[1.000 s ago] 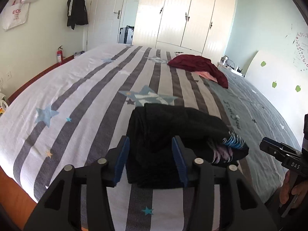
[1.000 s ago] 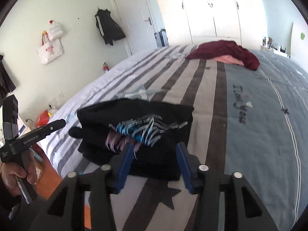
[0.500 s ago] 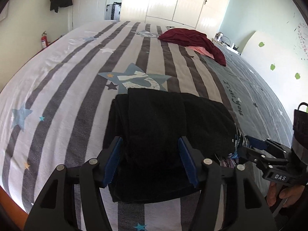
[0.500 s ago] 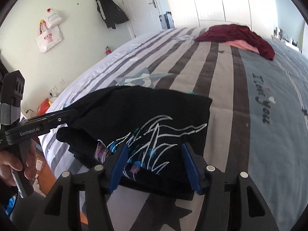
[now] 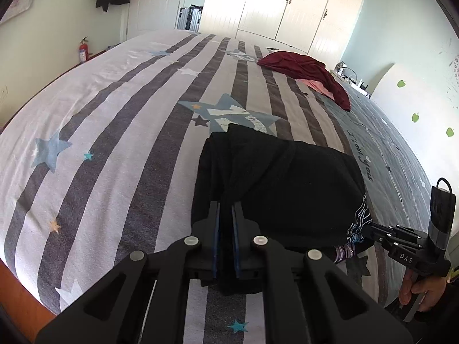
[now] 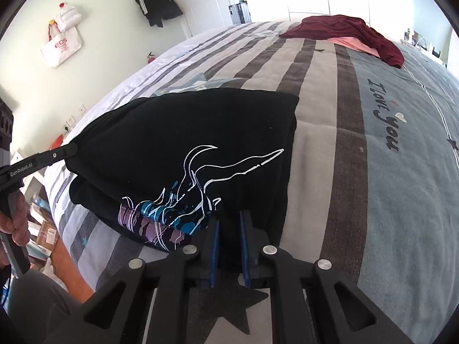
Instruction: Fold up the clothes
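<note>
Both clamped on near hem of black T-shirt [image 5: 275, 177], jaws just closed: left gripper [image 5: 225, 215] at its left corner, right gripper [image 6: 229, 223] probably at right; remaining cloth stretching away

Red fire extinguisher [image 5: 83, 52] by the wall, silver suitcase [image 5: 189, 17] near the door, white wardrobe [image 5: 287, 5], white tote bag [image 6: 60, 47] hanging

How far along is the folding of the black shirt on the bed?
Done: the black shirt already lies folded into a compact stack on the bed. In hand: the left gripper and right gripper have just closed on its near edge, one at each end. Left: the next fold, plus the dark red garment, lying crumpled farther up the bed.
</note>
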Motion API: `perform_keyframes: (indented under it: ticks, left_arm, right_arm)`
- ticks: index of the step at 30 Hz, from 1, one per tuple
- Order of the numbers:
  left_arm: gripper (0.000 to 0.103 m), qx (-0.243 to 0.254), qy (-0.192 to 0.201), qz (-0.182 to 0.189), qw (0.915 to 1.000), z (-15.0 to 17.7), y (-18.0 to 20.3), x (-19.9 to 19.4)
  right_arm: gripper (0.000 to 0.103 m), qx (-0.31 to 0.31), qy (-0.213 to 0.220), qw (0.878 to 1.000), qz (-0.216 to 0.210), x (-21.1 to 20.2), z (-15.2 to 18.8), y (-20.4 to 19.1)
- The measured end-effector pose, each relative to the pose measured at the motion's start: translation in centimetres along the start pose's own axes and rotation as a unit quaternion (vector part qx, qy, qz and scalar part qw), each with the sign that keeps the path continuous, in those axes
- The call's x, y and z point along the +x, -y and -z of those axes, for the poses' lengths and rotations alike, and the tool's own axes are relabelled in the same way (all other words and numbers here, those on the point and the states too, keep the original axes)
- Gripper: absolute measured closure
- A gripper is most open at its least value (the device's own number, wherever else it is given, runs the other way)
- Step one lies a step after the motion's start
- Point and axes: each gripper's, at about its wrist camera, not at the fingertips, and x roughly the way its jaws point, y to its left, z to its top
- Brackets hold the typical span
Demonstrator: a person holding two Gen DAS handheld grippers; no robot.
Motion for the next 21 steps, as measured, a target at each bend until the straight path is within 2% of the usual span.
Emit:
perform_keyframes:
  ticks: [1, 3, 6, 9, 11, 13, 15, 17, 21]
  left_arm:
    - [0.103, -0.011, -0.001, -0.012, 0.9999, 0.1, -0.9, -0.1]
    - [0.103, -0.036, 0.002, -0.031, 0.9989, 0.1, -2.9, -0.5]
    - [0.103, -0.032, 0.026, -0.018, 0.999, -0.8, -3.3, -1.7]
    - [0.101, -0.016, 0.03, 0.005, 0.9994, -2.4, -1.9, -1.4]
    - [0.089, -0.001, 0.021, 0.01, 0.9997, -3.5, -0.4, -0.3]
    - [0.067, 0.013, 0.014, 0.017, 0.9997, -4.7, 1.0, 1.2]
    - [0.057, 0.021, 0.002, 0.024, 0.9995, -5.9, 2.1, 2.9]
    - [0.057, 0.02, -0.019, 0.032, 0.9991, -7.0, 2.7, 5.0]
    - [0.057, 0.028, -0.046, 0.032, 0.998, -8.7, 3.4, 8.4]
  right_arm:
    - [0.092, 0.006, -0.003, 1.0, 0.002, 0.0, 0.1, 0.1]
    - [0.093, 0.022, -0.007, 1.0, 0.007, 0.0, 0.4, 0.8]
    - [0.092, 0.045, -0.005, 0.999, -0.021, -0.9, 0.7, 1.4]
    - [0.089, 0.03, 0.018, 0.999, -0.016, -2.5, 0.3, 0.6]
    - [0.081, 0.038, 0.038, 0.998, -0.029, -3.2, -0.6, 0.2]
    - [0.077, 0.035, 0.057, 0.997, -0.033, -3.4, -1.9, -0.5]
    - [0.073, 0.037, 0.069, 0.996, -0.039, -3.0, -3.5, -0.9]
    - [0.068, 0.039, 0.075, 0.996, -0.032, -2.0, -5.3, -1.1]
    - [0.066, 0.052, 0.066, 0.996, -0.025, 1.0, -8.4, -0.3]
